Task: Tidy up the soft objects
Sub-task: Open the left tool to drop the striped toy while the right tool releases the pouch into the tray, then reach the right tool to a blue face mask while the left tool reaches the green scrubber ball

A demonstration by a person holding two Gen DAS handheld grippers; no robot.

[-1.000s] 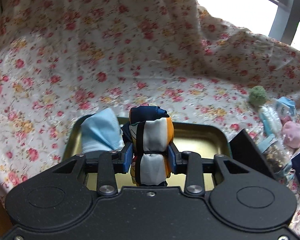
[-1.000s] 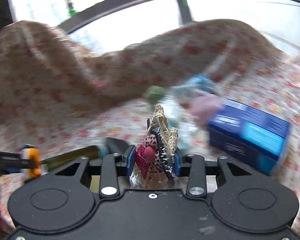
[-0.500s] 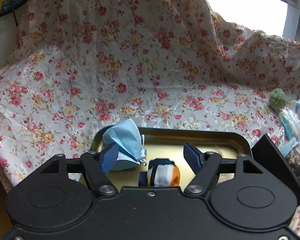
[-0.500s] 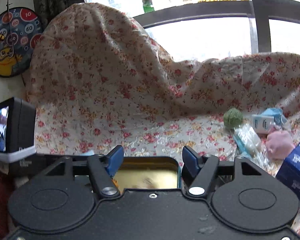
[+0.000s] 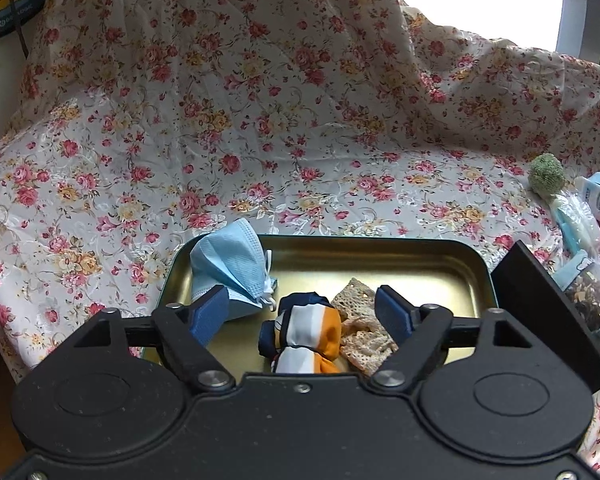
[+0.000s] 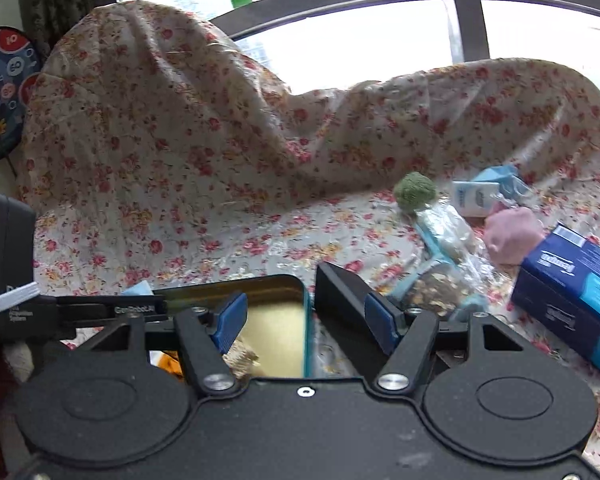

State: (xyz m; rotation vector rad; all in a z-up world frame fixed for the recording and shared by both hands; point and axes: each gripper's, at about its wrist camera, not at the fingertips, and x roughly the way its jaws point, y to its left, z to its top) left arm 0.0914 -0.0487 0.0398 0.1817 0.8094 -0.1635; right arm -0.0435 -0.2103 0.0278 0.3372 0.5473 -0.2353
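Observation:
A gold metal tray lies on the floral cloth. In it are a blue face mask, a rolled navy, white and orange cloth and a beige mesh pouch. My left gripper is open and empty just above the rolled cloth. My right gripper is open and empty over the tray's right rim; the pouch shows under its left finger. To the right lie a green pompom, a pink soft item and clear packets.
A blue box lies at the right. A small white and blue pack sits behind the pink item. The tray's black lid stands at its right end. The floral cloth rises into a hump behind.
Both grippers have opened. The left let the rolled cloth drop into the tray; the right released the mesh pouch, which now lies beside it. The right view has shifted left over the tray.

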